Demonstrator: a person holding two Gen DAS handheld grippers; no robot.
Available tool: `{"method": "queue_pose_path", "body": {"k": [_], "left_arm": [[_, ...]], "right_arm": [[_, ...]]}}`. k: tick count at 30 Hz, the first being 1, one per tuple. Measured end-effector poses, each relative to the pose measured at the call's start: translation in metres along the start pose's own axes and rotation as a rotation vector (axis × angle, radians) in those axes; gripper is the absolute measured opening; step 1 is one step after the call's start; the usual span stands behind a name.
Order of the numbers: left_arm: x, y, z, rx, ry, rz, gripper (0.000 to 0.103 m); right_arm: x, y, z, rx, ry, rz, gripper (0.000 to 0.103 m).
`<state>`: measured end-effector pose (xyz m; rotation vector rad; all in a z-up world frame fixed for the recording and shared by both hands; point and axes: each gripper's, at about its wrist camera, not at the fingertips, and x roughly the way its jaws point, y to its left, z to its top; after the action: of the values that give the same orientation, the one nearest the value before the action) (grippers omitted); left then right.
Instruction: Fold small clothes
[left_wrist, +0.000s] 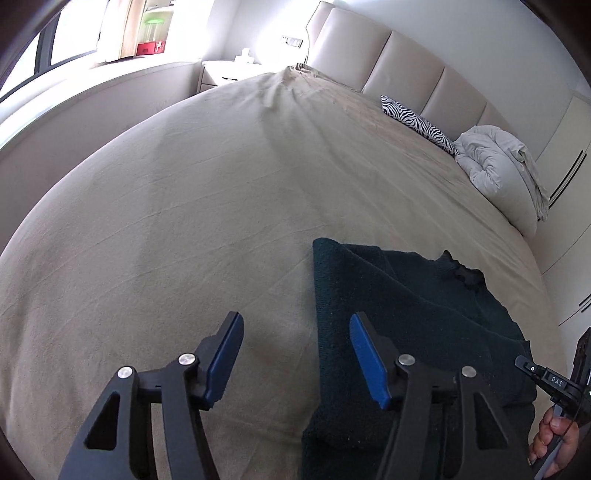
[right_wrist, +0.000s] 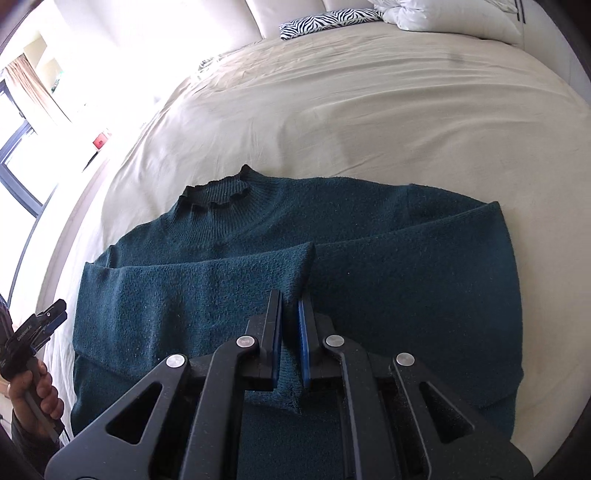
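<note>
A dark teal knit sweater (right_wrist: 388, 258) lies flat on the beige bed, collar (right_wrist: 218, 194) toward the headboard, both sleeves folded across its body. My right gripper (right_wrist: 290, 314) is shut on the cuff of the right sleeve (right_wrist: 291, 384), pinching it between the blue pads over the middle of the sweater. My left gripper (left_wrist: 297, 338) is open and empty, hovering above the sweater's left edge (left_wrist: 406, 314). It also shows at the left edge of the right wrist view (right_wrist: 48, 321), held in a hand.
The beige bed sheet (left_wrist: 184, 203) spreads wide to the left and ahead. A zebra-print pillow (left_wrist: 417, 123) and a white duvet (left_wrist: 498, 166) lie by the padded headboard (left_wrist: 369, 55). A nightstand (left_wrist: 229, 72) and window sill stand beyond the bed.
</note>
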<state>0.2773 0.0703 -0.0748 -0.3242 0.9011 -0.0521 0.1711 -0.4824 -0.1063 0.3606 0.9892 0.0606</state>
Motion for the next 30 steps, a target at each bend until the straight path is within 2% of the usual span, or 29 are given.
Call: {"method": "queue_pose_path", "body": {"k": [4,8,11,14,19,22,24,27,30], "left_arm": [[0.026,-0.015,0.011,0.057,0.028,0.052,0.063],[0.044,-0.025,0.016,0.113,0.024,0.101,0.062],[0.053,-0.027,0.018,0.151,0.028,0.127,0.039],[0.057,-0.028,0.012,0.191,0.017,0.144,0.033],[0.058,-0.021,0.009,0.182,-0.008,0.13,0.032],[0.042,-0.023,0.008,0.18,-0.029,0.127,0.03],[0.023,-0.022,0.003,0.177,-0.045,0.112,0.03],[-0.011,-0.025,-0.01,0.196,-0.08,0.091,0.03],[-0.023,-0.036,-0.026,0.252,-0.077,0.123,0.031]], "right_arm": [[0.013,-0.005,-0.006,-0.002,0.021,0.008,0.007],[0.016,-0.006,-0.007,-0.007,0.014,0.015,0.007],[0.018,-0.006,-0.008,-0.026,0.016,0.005,0.007],[0.023,-0.008,-0.01,-0.026,0.019,-0.011,0.007],[0.03,-0.016,-0.01,0.022,0.006,-0.004,0.007],[0.029,-0.021,-0.008,0.043,0.005,0.016,0.007],[0.021,-0.025,-0.008,0.081,0.015,0.032,0.011],[0.003,-0.023,-0.013,0.092,-0.003,0.014,0.013],[-0.008,-0.016,-0.022,0.086,-0.004,0.037,0.014]]}}
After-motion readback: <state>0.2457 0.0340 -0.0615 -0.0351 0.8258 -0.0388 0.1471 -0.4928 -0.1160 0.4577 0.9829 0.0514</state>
